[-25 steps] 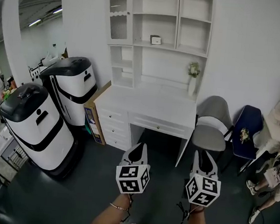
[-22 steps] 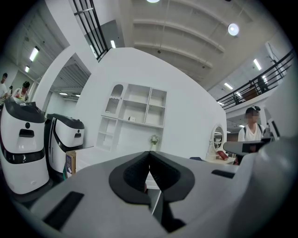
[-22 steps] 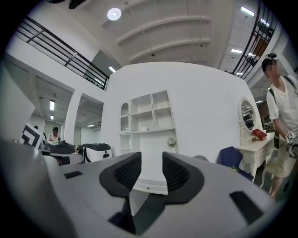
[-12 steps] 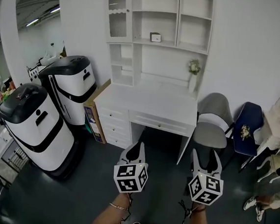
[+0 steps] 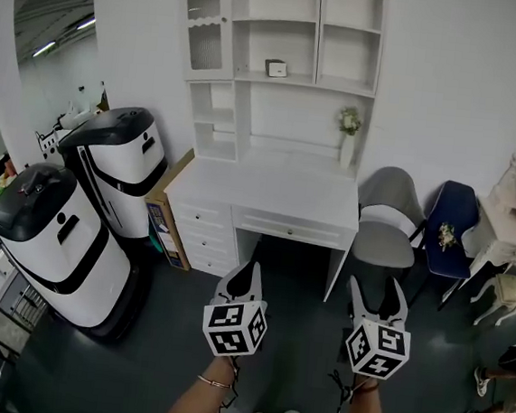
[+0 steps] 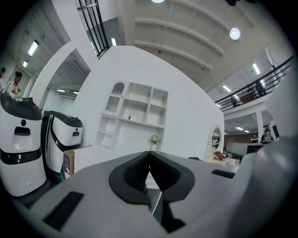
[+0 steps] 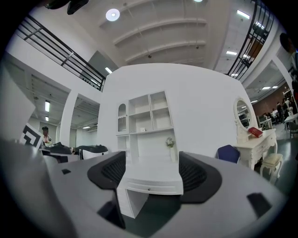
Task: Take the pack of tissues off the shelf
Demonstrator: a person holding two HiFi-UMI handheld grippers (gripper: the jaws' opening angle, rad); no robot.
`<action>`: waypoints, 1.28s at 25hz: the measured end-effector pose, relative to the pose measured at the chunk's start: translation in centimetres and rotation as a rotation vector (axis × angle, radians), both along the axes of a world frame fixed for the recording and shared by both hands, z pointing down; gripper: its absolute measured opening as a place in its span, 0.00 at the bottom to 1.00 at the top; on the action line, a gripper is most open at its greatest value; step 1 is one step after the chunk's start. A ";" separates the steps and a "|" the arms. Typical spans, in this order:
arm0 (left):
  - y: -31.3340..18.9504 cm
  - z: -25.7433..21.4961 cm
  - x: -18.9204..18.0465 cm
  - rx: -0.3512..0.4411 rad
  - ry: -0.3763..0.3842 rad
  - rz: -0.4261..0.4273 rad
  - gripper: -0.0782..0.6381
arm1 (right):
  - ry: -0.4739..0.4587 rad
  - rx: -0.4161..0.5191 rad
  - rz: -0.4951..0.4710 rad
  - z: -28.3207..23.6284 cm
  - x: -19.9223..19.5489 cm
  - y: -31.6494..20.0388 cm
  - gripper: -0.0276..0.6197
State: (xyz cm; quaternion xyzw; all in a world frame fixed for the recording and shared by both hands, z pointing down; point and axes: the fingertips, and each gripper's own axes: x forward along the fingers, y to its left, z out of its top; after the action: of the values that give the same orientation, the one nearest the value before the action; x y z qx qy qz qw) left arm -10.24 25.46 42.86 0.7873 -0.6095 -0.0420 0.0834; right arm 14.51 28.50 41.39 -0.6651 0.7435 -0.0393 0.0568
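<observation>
The pack of tissues (image 5: 275, 67) is a small box on the middle shelf of the white shelf unit (image 5: 280, 76) above the desk; it shows small and far in the left gripper view (image 6: 132, 118) and in the right gripper view (image 7: 143, 129). Both grippers are held level over the dark floor, well short of the desk. My left gripper (image 5: 250, 273) is shut, its pads meeting with nothing between them (image 6: 149, 153). My right gripper (image 5: 378, 290) is open; its jaws have just been opening and hold nothing (image 7: 151, 162).
A white desk (image 5: 269, 188) with drawers stands under the shelves, with a flower vase (image 5: 348, 133) on it. Two large white-and-black machines (image 5: 54, 245) (image 5: 121, 165) and a cardboard box (image 5: 162, 210) stand left. A grey chair (image 5: 385, 222), a blue chair (image 5: 443, 233) and a vanity table (image 5: 510, 225) stand right.
My right gripper's jaws have spread from nearly closed to wide. The desk and shelves have shifted a little left in the head view. The person at the right has moved toward the frame's edge.
</observation>
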 end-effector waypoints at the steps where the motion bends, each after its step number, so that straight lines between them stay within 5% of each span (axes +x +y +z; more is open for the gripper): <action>1: -0.2 0.1 -0.1 -0.005 -0.001 0.003 0.13 | 0.001 -0.002 0.001 0.0 0.0 0.0 0.59; 13: -4.9 1.8 1.3 -0.032 -0.009 0.012 0.13 | -0.002 -0.014 0.014 1.1 1.3 -4.7 0.58; 32: -23.2 -0.5 7.9 -0.009 -0.022 -0.075 0.13 | -0.013 -0.012 -0.077 -0.4 8.1 -25.0 0.58</action>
State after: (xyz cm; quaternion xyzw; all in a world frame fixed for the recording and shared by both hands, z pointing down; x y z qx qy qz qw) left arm -2.38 2.29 42.41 0.7640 -0.6396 -0.0336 0.0784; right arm 22.61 3.51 41.02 -0.6361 0.7680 -0.0503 0.0558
